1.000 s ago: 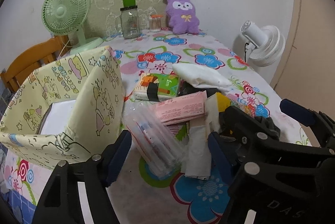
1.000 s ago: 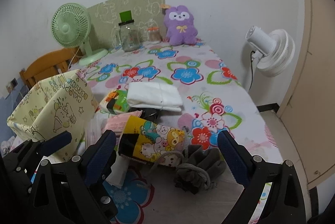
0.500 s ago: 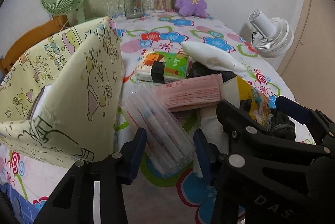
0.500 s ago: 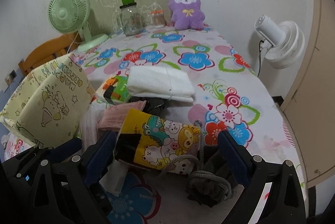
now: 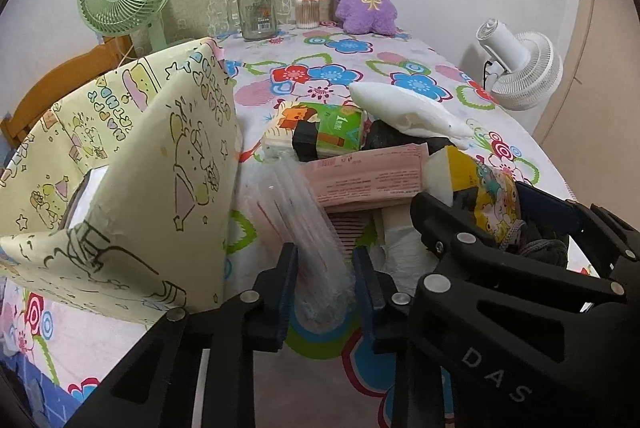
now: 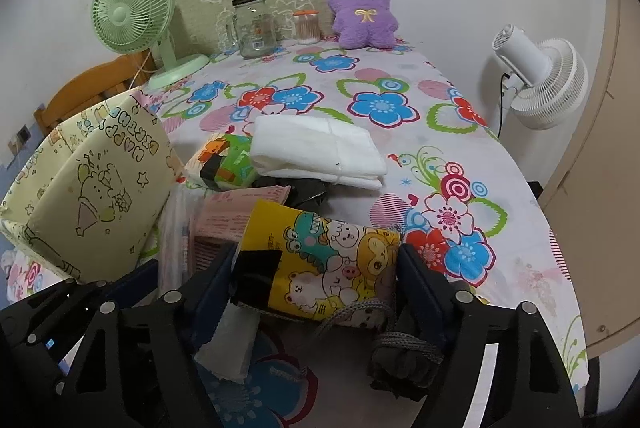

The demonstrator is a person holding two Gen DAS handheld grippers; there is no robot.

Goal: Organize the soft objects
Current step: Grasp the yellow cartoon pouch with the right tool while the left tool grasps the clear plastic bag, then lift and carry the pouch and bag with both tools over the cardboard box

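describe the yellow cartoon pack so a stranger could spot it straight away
On the flower-print tablecloth, find the heap of soft packs right of the pale yellow cartoon-print fabric box. At the heap's near edge, between the right tongs, lies the yellow plastic tissue pack. Unlike the pink pack and the white folded cloth behind it, it bears cartoon animals and a black tape patch.

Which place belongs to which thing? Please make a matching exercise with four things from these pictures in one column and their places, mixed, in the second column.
Things:
1. purple plush toy
2. clear plastic pack
3. yellow cartoon pack
4. white folded cloth

Places:
a. between the fingers of the right gripper
b. at the far end of the table, by the wall
c. between the fingers of the left gripper
d. on top of the pile, partly over dark fabric

Pairs: 1-b, 2-c, 3-a, 4-d
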